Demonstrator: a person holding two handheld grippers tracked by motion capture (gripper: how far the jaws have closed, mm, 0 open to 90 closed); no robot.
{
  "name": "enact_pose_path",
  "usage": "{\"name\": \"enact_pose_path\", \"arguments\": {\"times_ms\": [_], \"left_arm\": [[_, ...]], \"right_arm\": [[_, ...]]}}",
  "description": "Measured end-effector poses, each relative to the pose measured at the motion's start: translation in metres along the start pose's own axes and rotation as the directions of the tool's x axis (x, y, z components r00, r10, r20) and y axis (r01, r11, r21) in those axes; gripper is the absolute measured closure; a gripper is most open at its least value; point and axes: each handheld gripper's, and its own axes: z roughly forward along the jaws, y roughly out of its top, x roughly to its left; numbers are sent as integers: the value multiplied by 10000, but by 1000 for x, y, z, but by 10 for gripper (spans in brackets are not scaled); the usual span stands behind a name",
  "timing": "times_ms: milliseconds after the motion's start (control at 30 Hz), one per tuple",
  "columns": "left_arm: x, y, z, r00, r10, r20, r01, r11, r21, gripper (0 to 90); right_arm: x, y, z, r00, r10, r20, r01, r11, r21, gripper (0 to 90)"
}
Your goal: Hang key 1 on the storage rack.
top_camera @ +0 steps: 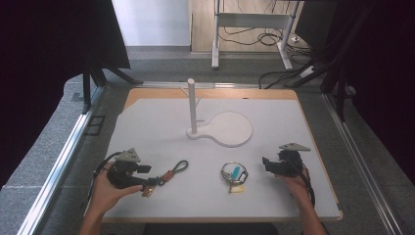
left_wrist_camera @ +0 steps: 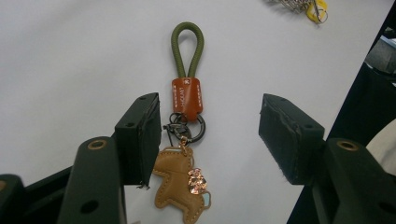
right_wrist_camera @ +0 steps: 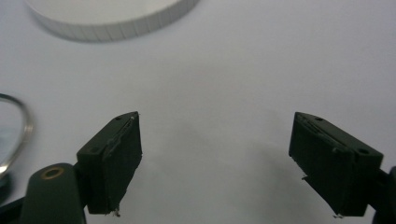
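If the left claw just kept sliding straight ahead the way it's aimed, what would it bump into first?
Probably the keychain: its tan leather charm and metal ring already lie between the open left gripper jaws, the green cord loop just beyond. Height above the table is unclear.

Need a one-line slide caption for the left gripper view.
Open left gripper over a keychain on the white table: green cord loop, brown leather tab, tan leather charm.

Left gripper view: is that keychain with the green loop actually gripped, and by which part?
No. The left gripper is open; the keychain lies on the table between its pads, ring beside one pad, not pinched. The right gripper is open, holding nothing.
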Motion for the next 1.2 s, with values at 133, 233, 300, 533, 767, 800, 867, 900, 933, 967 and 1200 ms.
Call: {"name": "enact_pose_path", "arguments": {"times_ms": [133,233,300,533,767,800,867,900,933,967,1200], "left_arm": [[2,1,0,10000,30,8,-30,10000,9,397],[2,1,2,10000,24,-4,-24,10000,63,397],[3,2,5,10000,47,18,-47,9999,118,397],[1,2,5,10000,97,12,-97,9997,224,393],[-4,2,-5,10000,46,-60,-46,10000,27,392],[-4,3,-6,10000,74,-46,-74,10000,43,392],[-4,5,-5,10000,84,-35,-84,9999,96,391],[-5,6,-4,9999,122,-71,-121,9997,188,391],[-5,6,-4,9999,122,-71,-121,9997,188,391],[-5,6,-3,9999,116,-94,-114,9997,230,391],[-5,10,-2,9997,145,-196,-136,9988,469,391]], "right_arm": [[-9,-8,-17,9987,154,-483,-170,9993,-336,208],[-13,-12,-20,9987,169,-471,-183,9994,-303,212],[-16,-15,-22,9986,178,-497,-190,9995,-237,214],[-24,-16,-23,9983,323,-475,-338,9989,-314,212],[-24,-13,-19,9987,30,-513,-41,9997,-225,213],[-23,-13,-19,9976,-23,-691,6,9997,-246,217],[-23,-13,-19,9968,-81,-799,59,9996,-269,217],[-22,-13,-19,9953,-215,-939,191,9995,-265,217],[-22,-13,-19,9953,-215,-939,191,9995,-265,217],[-22,-12,-19,9951,-246,-953,221,9994,-274,217],[-22,-16,-23,9957,-131,-916,109,9996,-246,220]]}}
